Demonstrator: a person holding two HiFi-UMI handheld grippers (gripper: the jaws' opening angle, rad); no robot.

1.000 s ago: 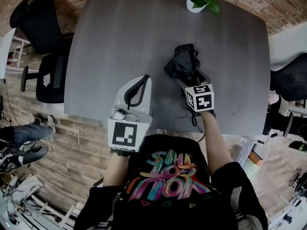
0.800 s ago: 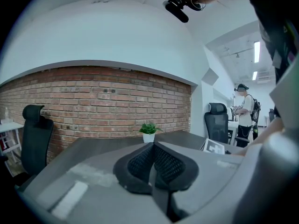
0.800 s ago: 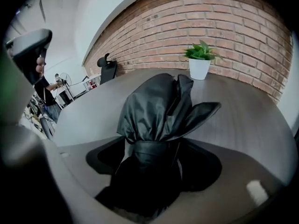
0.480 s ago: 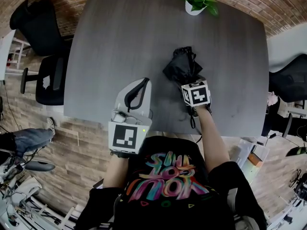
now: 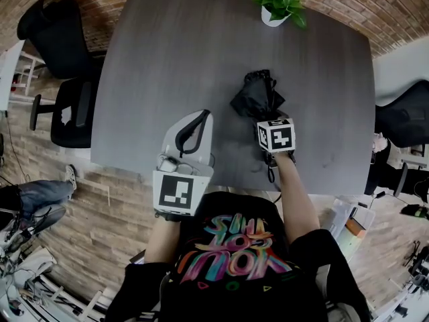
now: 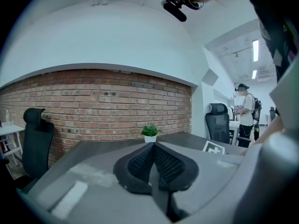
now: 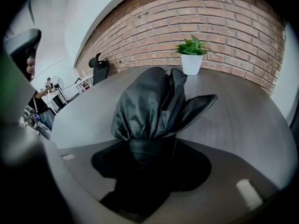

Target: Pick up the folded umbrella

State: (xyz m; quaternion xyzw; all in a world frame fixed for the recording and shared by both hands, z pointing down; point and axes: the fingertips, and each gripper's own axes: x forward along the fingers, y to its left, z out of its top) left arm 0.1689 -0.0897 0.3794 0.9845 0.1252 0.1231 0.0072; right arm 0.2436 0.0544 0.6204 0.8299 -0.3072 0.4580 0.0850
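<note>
The folded black umbrella (image 5: pixel 257 98) lies on the grey table (image 5: pixel 174 59) right of centre, its loose cloth bunched at the far end. My right gripper (image 5: pixel 267 117) points steeply down at its near end. In the right gripper view the umbrella's strapped neck (image 7: pixel 152 148) sits between the dark pads (image 7: pixel 110 164), and the jaws are closing around it; I see no firm press. My left gripper (image 5: pixel 199 116) hovers over the table's front left, apart from the umbrella. Its pads (image 6: pixel 140 164) meet with nothing between them.
A small potted plant (image 5: pixel 278 4) stands at the table's far edge, beyond the umbrella. Black office chairs (image 5: pixel 67 106) stand left of the table and another (image 5: pixel 405 113) to the right. A person (image 6: pixel 243 111) stands far off to the right.
The right gripper's marker cube has shifted slightly over the umbrella's near end and tilted a little. The left gripper has kept still. The umbrella stays on the table.
</note>
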